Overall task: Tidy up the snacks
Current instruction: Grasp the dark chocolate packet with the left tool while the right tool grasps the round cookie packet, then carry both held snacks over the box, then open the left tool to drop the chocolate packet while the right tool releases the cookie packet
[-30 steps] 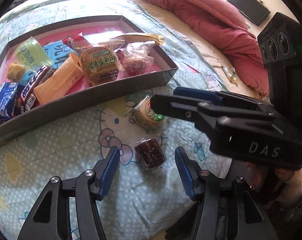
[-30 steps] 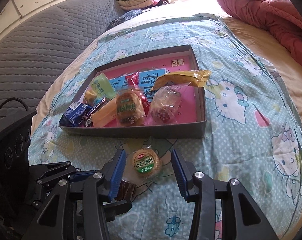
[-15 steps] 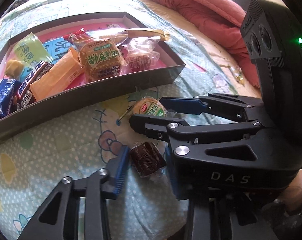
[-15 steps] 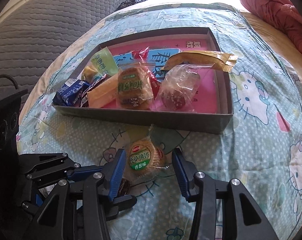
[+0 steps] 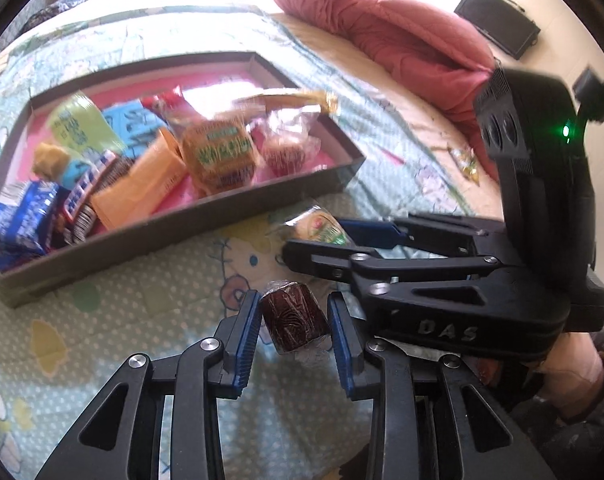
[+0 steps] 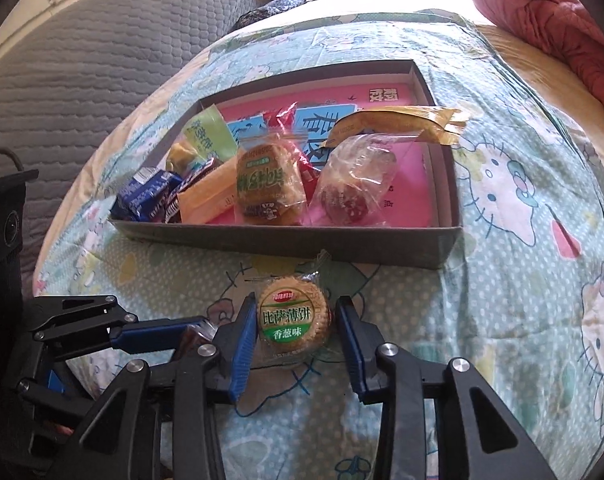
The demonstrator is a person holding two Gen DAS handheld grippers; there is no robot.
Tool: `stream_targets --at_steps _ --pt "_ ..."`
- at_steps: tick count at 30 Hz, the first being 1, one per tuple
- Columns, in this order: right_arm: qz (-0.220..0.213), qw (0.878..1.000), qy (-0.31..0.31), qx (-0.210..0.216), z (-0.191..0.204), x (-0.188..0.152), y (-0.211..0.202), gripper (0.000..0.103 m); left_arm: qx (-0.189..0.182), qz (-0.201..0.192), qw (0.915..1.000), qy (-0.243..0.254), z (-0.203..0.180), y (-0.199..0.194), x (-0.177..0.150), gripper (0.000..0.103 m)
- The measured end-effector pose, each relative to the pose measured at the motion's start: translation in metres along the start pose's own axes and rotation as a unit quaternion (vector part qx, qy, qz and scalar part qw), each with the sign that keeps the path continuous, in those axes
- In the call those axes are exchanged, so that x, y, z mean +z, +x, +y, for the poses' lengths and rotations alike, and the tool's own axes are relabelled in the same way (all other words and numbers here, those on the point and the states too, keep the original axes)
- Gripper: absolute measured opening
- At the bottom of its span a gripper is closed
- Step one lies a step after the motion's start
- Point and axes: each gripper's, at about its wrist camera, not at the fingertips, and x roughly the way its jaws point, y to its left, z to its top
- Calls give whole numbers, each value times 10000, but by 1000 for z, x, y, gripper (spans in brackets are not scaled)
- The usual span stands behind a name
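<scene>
Each view is taken from a wrist, looking forward and steeply down along the tool's two fingers, close above the bed (image 5: 113, 320). The left tool (image 5: 293, 322) is seen in the right view, the right tool (image 6: 295, 326) in the left. The snack tray (image 6: 285, 244) is shared ahead.

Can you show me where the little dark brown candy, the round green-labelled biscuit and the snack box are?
dark brown candy (image 5: 293, 316): left wrist view, middle of its wrapper.
round green-labelled biscuit (image 6: 293, 325): right wrist view, on its label.
snack box (image 6: 285, 246): right wrist view, near wall.
</scene>
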Motion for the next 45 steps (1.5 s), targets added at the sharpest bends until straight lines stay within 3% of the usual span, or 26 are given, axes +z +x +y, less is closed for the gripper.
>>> stream_targets --at_steps 9,13,18,26,40,45 --pt "-679 9956 473 450 -3 17 -41 39 262 -682 9973 -116 25 -50 20 35" --pt "-955 9936 465 391 3 33 -46 39 572 -916 9937 -287 49 -61 33 35" --pt "-1064 9931 478 147 7 51 -40 39 677 -1075 9899 -631 82 -60 47 35" --pt "-1079 9925 481 -328 8 66 -20 39 804 -1051 9892 -630 97 -49 55 35" --pt "-1007 9920 500 -575 11 71 -3 40 838 -848 9897 -788 103 -39 56 35" --pt "-1075 9909 568 -583 8 69 -9 41 822 -904 9895 -774 102 -42 57 44"
